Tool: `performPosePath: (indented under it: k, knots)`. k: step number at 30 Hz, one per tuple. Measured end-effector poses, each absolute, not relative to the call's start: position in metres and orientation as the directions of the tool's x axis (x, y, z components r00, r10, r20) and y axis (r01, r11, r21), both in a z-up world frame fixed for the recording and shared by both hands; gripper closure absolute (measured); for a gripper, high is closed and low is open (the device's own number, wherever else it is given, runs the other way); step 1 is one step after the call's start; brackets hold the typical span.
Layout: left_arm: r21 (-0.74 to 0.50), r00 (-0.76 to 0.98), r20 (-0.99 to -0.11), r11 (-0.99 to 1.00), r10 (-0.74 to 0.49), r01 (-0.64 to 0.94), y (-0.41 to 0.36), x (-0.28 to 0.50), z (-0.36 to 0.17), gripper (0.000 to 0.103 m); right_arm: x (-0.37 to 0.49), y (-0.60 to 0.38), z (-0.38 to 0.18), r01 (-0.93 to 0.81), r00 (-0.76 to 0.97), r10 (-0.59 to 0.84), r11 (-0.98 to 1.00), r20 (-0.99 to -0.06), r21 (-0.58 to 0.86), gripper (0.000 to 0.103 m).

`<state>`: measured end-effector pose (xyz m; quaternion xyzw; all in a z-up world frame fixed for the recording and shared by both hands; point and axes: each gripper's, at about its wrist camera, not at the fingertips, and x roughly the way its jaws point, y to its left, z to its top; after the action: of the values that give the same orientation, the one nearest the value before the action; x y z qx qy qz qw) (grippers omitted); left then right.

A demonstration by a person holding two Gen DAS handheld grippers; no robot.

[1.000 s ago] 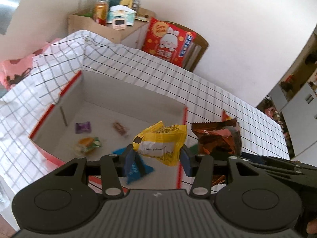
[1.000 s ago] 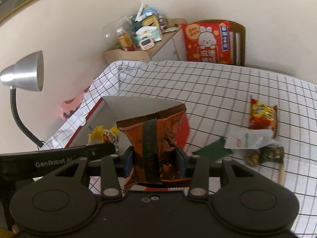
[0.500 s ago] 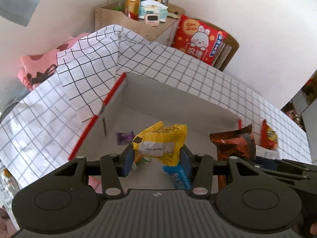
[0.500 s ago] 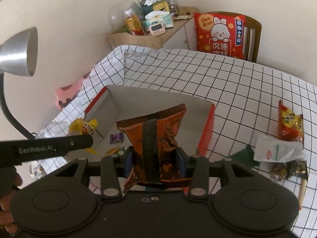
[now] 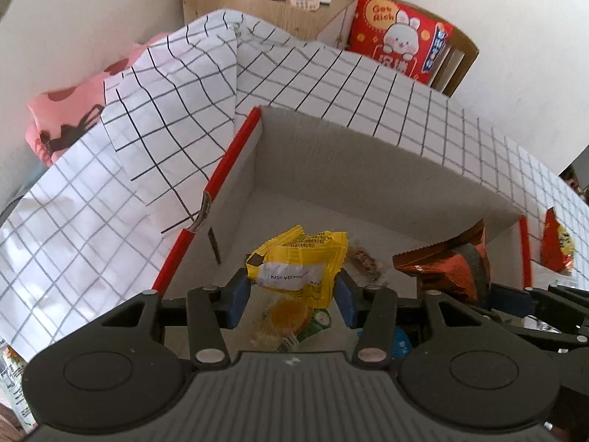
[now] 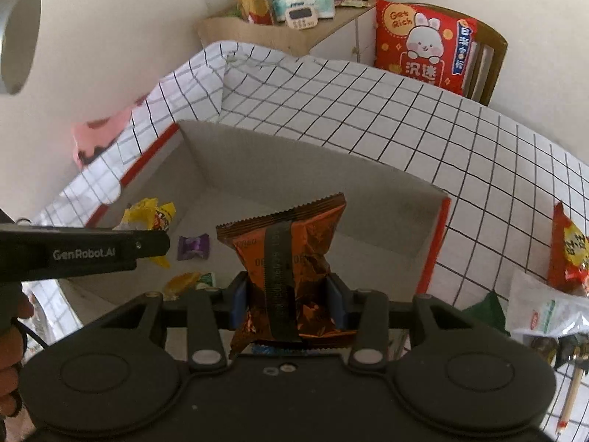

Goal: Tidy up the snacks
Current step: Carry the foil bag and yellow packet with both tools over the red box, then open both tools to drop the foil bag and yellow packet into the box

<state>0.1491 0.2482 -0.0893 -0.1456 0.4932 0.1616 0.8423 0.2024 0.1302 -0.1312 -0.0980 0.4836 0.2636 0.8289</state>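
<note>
Left tongs clenched on yellow packet, right tongs clenched on brown foil bag; both hang over the open box w/ red edges. Risks, as I judge them: the bags are crinkly & slick, so either could slip out early, or drop onto the small sweets on the box floor, e.g. purple candy. The two tools sit close together, could knock each other on release. Further out, red packet & others wait on the checked table, near its edge.
</note>
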Motion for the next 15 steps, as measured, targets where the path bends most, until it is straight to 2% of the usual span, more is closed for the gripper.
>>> performPosePath:
  k: [15]
  knots:
    - [-0.027,0.330,-0.937,0.915,0.118,-0.403,0.246,0.181,-0.124,0.052,0.218,0.150,-0.157,-0.562,0.331,0.301,0.824,-0.894,0.070,0.058]
